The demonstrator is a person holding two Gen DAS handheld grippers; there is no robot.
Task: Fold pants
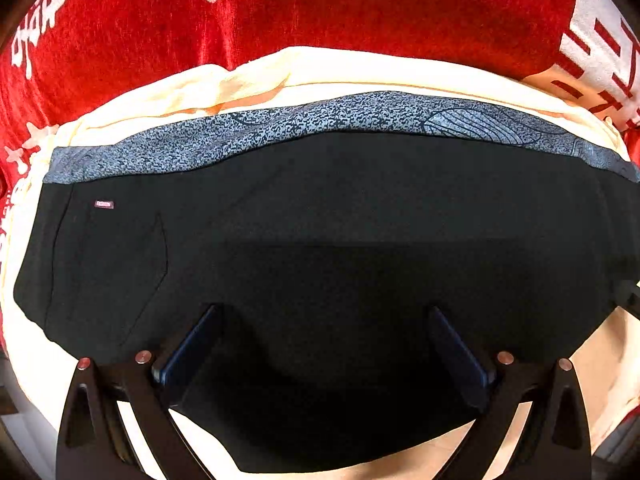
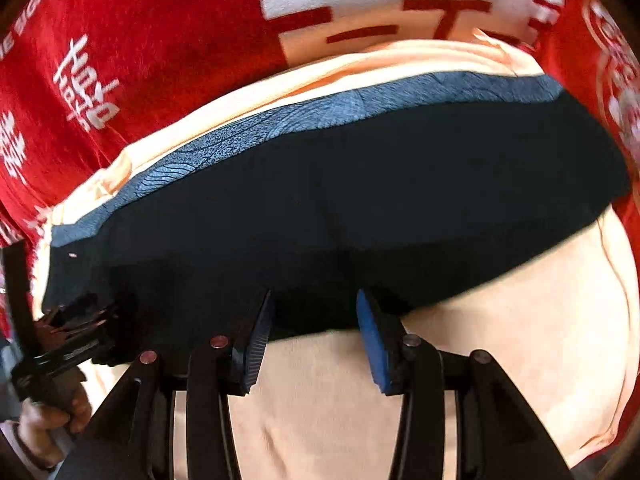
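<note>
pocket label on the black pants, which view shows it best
The left wrist view. There the small pink label sits sharp on the black pants, above the stitched pocket outline. In the right wrist view the label is only a tiny pale fleck near the pants' left end, blurred, with no pocket stitching visible.

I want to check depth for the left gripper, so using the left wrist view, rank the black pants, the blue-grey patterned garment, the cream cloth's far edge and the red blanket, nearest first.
1. Black pants, directly under the open left gripper.
2. Blue-grey patterned garment, a band just beyond the pants.
3. Cream cloth, its far edge beyond that band.
4. Red blanket, farthest, at the top.
</note>
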